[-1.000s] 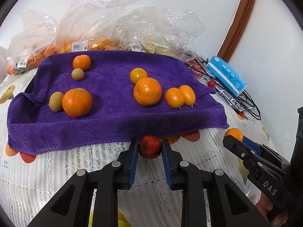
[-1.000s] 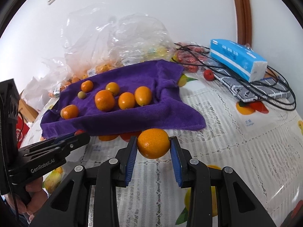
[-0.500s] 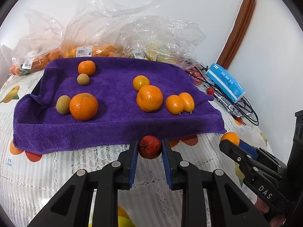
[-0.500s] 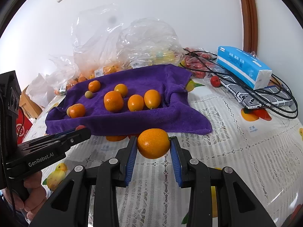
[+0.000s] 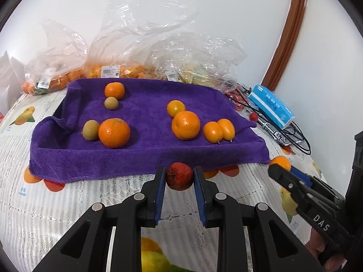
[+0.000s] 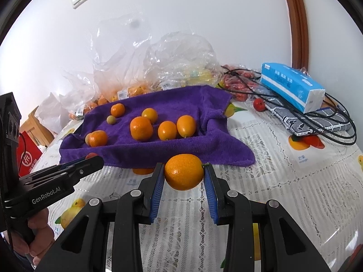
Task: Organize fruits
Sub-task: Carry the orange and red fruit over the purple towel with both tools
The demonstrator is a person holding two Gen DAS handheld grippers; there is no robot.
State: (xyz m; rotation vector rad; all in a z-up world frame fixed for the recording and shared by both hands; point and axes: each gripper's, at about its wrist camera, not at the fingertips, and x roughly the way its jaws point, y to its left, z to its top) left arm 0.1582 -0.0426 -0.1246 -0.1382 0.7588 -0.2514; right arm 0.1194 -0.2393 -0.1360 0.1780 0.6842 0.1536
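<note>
My left gripper [image 5: 179, 176] is shut on a small red fruit [image 5: 179, 176], held just in front of the purple towel [image 5: 147, 156]. My right gripper [image 6: 184, 172] is shut on an orange kumquat [image 6: 184, 171], also near the towel's [image 6: 158, 154] front edge. On the towel lie several oranges, among them a large one [image 5: 114, 132] at the left and another [image 5: 185, 125] at the middle, two kumquats [image 5: 218, 130], and two small greenish-brown fruits [image 5: 90, 130]. The right gripper with its kumquat [image 5: 280, 162] shows at the right of the left wrist view.
Clear plastic bags [image 5: 177, 54] with more fruit stand behind the towel against the wall. A blue tissue pack [image 6: 291, 86], black cables [image 6: 329, 122] and red fruits [image 6: 258, 104] lie at the right. A lace tablecloth [image 6: 283, 181] with fruit prints covers the table.
Both views have tipped downward a little, so the towel and fruits sit lower in the frames. Both grippers keep their fruit.
</note>
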